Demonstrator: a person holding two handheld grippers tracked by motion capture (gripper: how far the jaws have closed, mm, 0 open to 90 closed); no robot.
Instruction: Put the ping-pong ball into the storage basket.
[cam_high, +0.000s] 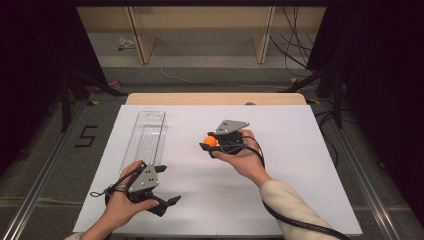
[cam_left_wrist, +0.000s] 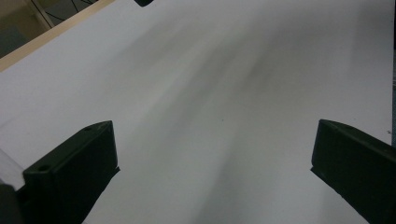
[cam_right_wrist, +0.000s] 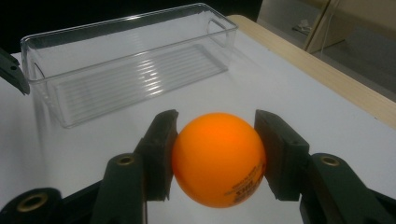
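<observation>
— So, where is the ball right now?

— The orange ball (cam_right_wrist: 218, 157) is clamped between the two black jaws of the right gripper (cam_high: 210, 142), held a little above the white table (cam_high: 300, 165), near its middle. A hand cradles that gripper from underneath.

— And the container?

— A long clear plastic bin (cam_high: 145, 137) lies along the left edge of the table, running from the far left corner toward the person. It looks empty; I see only its ribbed floor. The ball is well apart from it, off to its right.

— What is the other hand doing?

— The left gripper (cam_high: 167, 184) sits near the front left corner, just beside the bin's near end, its jaws spread wide with nothing between them.

— How far along would you say this is?

— The pickup looks done. As I judge it, carrying the ball across to the bin and letting it go inside are both left.
</observation>
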